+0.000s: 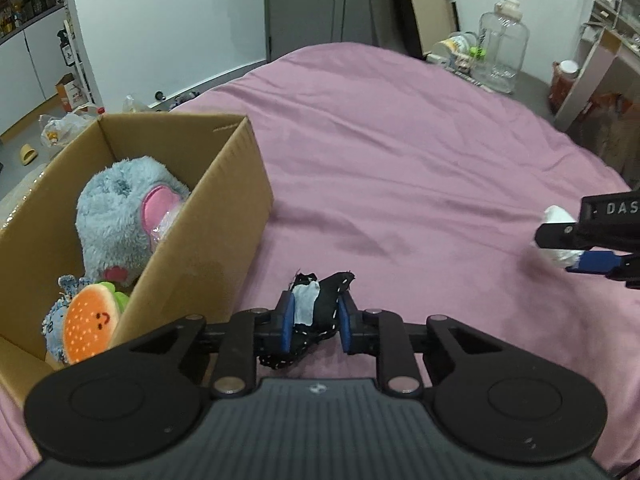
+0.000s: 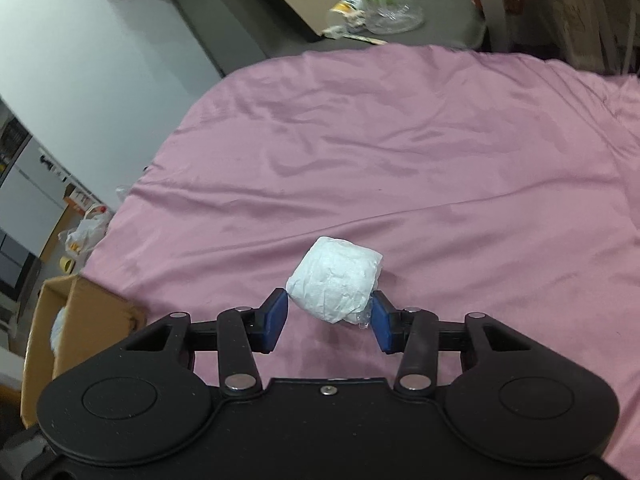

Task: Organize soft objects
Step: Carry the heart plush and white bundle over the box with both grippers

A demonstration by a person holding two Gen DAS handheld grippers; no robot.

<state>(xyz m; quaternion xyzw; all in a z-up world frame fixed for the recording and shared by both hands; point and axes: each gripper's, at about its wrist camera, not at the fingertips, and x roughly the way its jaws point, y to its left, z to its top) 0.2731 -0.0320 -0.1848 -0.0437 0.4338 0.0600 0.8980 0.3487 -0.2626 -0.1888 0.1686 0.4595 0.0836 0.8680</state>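
Observation:
My left gripper (image 1: 316, 322) is shut on a black fabric piece (image 1: 320, 312) with white stitching and a pale patch, just right of the cardboard box (image 1: 224, 216). The box holds a grey-blue plush (image 1: 120, 216) with a pink ear, a burger plush (image 1: 90, 322) and a small blue plush. My right gripper (image 2: 328, 312) holds a white wrapped soft bundle (image 2: 336, 284) between its blue pads (image 2: 276, 320), over the pink bedsheet (image 2: 400, 160). The right gripper and bundle also show at the right edge of the left wrist view (image 1: 560, 240).
The box's corner shows at the lower left of the right wrist view (image 2: 80, 320). Beyond the bed's far edge are clear plastic jars (image 1: 504, 52), bottles, shelving (image 1: 600, 52) and bags on the floor (image 1: 64, 124).

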